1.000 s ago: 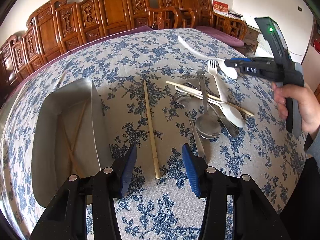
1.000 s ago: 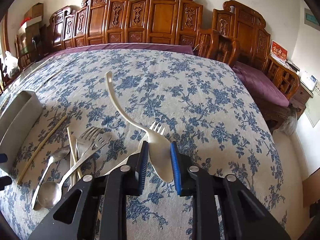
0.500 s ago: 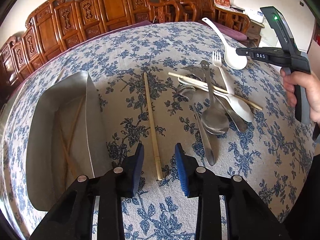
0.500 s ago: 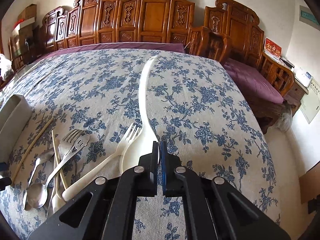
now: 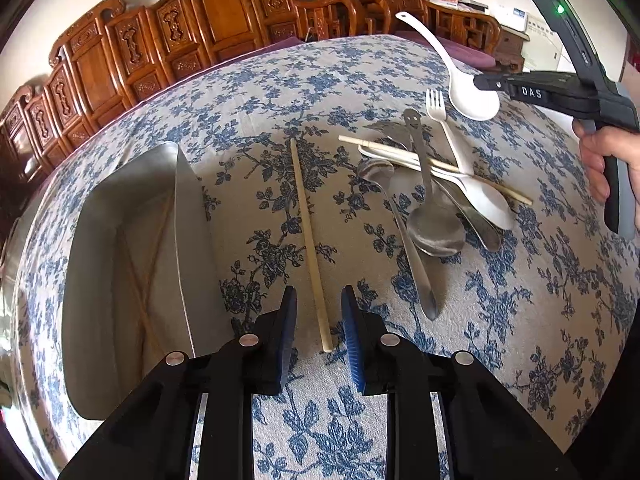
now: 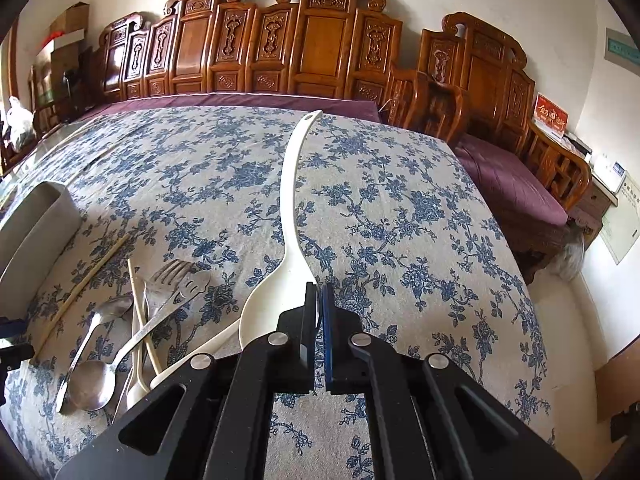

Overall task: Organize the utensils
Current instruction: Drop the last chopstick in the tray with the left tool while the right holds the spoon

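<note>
— While that chopstick (image 5: 310, 240) lies flat on the bench (image 5: 520, 320), its near end sits between the left gripper (image 5: 319, 320)'s jaws, which are closing but not yet pressing on it. I'd say centre the stick between them before they pinch, or it may roll away.

— And the other hand?

— The right gripper (image 6: 319, 308) has its jaws clamped on the bowl edge of the white ladle (image 6: 286, 248), handle pointing away from them, lifted clear of the pile of spoons and forks (image 5: 432, 192) off to the right of the left jaws.

— Where should they go?

— Likely the metal tray (image 5: 96, 240), just left of the left jaws; chopsticks already lie in it.
</note>
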`<state>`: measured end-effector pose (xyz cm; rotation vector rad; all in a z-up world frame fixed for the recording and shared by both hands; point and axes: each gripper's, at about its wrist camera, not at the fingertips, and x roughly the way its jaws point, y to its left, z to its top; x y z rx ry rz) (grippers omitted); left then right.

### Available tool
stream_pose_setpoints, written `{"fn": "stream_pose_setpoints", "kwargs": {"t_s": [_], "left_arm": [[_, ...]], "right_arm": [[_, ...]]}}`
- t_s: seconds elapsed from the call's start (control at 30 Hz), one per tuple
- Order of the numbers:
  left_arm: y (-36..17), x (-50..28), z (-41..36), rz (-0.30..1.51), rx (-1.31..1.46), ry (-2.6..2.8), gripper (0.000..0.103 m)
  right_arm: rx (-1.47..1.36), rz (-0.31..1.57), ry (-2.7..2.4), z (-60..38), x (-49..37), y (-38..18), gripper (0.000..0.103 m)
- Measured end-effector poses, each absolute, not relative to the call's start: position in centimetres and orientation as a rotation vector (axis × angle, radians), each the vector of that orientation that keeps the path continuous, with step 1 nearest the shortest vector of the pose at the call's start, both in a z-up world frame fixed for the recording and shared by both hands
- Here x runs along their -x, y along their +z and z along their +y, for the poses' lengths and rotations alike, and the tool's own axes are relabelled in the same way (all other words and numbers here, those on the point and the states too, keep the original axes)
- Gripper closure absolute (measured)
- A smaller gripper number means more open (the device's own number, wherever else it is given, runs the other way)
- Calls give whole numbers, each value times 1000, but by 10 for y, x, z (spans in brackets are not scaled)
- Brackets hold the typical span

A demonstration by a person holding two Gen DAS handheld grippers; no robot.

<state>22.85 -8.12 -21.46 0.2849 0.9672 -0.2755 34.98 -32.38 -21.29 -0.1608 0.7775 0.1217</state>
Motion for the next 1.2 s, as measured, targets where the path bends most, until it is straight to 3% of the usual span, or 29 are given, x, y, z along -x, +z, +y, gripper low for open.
{"fn": "stream_pose_setpoints", "kwargs": {"t_s": [0.33, 0.37, 0.43, 0.47, 1.2], "left_arm": [[-226, -227, -81, 1040, -273, -276, 81], [-227, -228, -80, 1042, -262, -278, 83], [-227, -229, -78, 1046, -240, -288, 97], [-227, -229, -78, 1045, -241, -283, 98], [-159, -207, -15, 896, -83, -227, 99]], "right_arm": [[152, 771, 123, -324, -345, -211, 99], [151, 769, 124, -324, -344, -210, 99], [152, 771, 128, -323, -343, -210, 99], [152, 770, 130, -322, -342, -209, 99], [179, 751, 297, -238, -285, -188, 99]]}}
